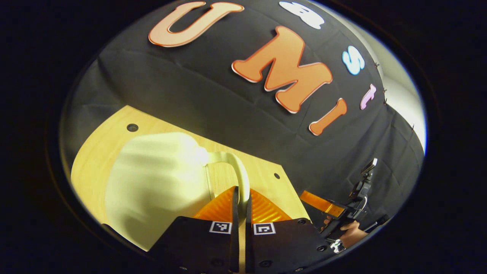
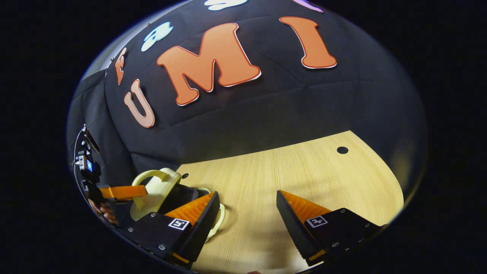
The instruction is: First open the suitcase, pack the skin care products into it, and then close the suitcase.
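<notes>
In the left gripper view a pale yellow suitcase point(image 1: 152, 186) lies on the wooden table point(image 1: 99, 152). Its curved handle point(image 1: 239, 167) runs down between my left gripper's point(image 1: 240, 203) fingers, which are shut on it. In the right gripper view the same suitcase point(image 2: 158, 188) sits at the far left, its lid raised with a dark gap point(image 2: 180, 196) under it. The left gripper point(image 2: 142, 191) holds the upper handle point(image 2: 146, 174) there. A second handle point(image 2: 220, 217) rests on the table beside my right gripper's left finger. My right gripper point(image 2: 247, 196) stands open above bare wood, nothing between its fingers.
The light wooden table point(image 2: 304, 171) spreads ahead of the right gripper, with a small dark hole point(image 2: 342, 150) near its far edge. Another hole point(image 1: 132, 127) lies beyond the suitcase. A hand point(image 1: 352, 232) holds the right gripper point(image 1: 323, 205) at the left view's lower right.
</notes>
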Action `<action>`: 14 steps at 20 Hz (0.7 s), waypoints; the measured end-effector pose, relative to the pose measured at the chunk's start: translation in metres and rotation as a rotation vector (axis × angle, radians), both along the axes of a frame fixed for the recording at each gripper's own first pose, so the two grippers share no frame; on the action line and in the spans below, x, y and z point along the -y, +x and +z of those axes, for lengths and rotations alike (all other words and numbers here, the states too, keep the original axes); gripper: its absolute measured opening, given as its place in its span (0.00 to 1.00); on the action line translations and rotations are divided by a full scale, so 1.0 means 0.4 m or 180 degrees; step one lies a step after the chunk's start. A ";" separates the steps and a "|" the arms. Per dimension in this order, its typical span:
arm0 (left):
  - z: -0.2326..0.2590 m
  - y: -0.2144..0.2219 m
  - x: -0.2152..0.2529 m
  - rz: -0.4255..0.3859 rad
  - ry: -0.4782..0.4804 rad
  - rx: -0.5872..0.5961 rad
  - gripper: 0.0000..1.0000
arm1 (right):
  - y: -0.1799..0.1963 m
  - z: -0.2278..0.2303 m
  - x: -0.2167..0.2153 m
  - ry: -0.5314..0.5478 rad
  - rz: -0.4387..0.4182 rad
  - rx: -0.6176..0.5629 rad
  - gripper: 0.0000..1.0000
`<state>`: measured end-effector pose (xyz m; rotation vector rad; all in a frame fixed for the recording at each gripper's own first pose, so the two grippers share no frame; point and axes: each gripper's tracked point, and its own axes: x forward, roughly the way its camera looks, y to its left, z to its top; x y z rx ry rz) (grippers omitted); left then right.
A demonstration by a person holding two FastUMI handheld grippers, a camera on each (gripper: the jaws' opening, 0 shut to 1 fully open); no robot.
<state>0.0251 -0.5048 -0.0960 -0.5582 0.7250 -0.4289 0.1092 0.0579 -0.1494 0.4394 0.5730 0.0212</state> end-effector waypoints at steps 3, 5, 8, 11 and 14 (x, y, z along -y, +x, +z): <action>-0.065 -0.015 0.074 -0.0163 0.0244 -0.0119 0.07 | -0.011 -0.018 0.019 -0.0025 0.0012 -0.0036 0.96; -0.105 -0.022 0.103 -0.0225 0.0378 -0.0207 0.07 | -0.020 -0.026 0.031 -0.0024 0.0004 -0.0070 0.95; -0.193 -0.028 0.149 -0.0315 0.0599 -0.0337 0.07 | -0.031 -0.043 0.056 -0.0007 -0.0027 -0.0124 0.96; -0.256 -0.033 0.175 -0.0400 0.0772 -0.0419 0.07 | -0.038 -0.058 0.079 -0.0012 -0.0063 -0.0166 0.95; -0.294 -0.044 0.196 -0.0425 0.0893 -0.0507 0.07 | -0.038 -0.066 0.096 0.0006 -0.0079 -0.0186 0.96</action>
